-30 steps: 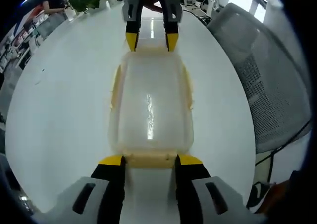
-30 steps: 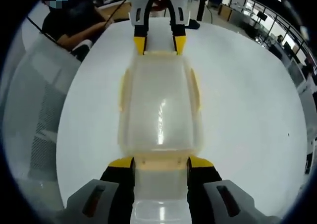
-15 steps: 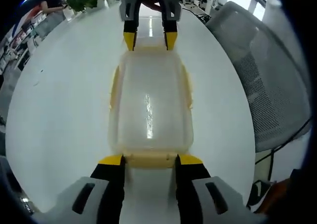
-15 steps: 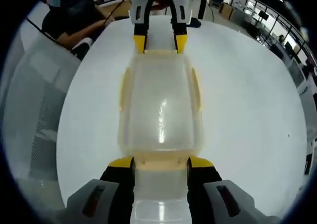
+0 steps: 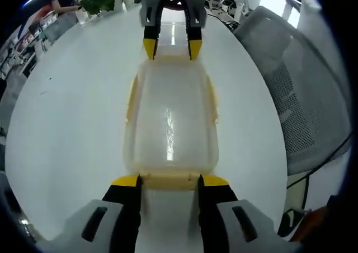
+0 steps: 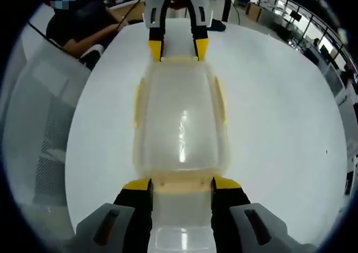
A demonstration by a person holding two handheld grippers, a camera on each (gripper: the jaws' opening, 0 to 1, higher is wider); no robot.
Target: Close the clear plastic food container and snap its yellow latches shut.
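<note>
The clear container (image 5: 169, 118) was seen lying on the white table (image 5: 67, 124) between the two grippers, lid already down. Left gripper (image 5: 168, 181) was set at the near end, jaws part-open, straddling the yellow end latch (image 5: 168, 180); right gripper (image 6: 182, 184) was placed likewise at the opposite end latch (image 6: 182, 184). Side latches (image 5: 131, 99) were seen along the long edges; whether snapped could not be told. Closing was judged done, latching judged in hand, end latches likely being pressed
</note>
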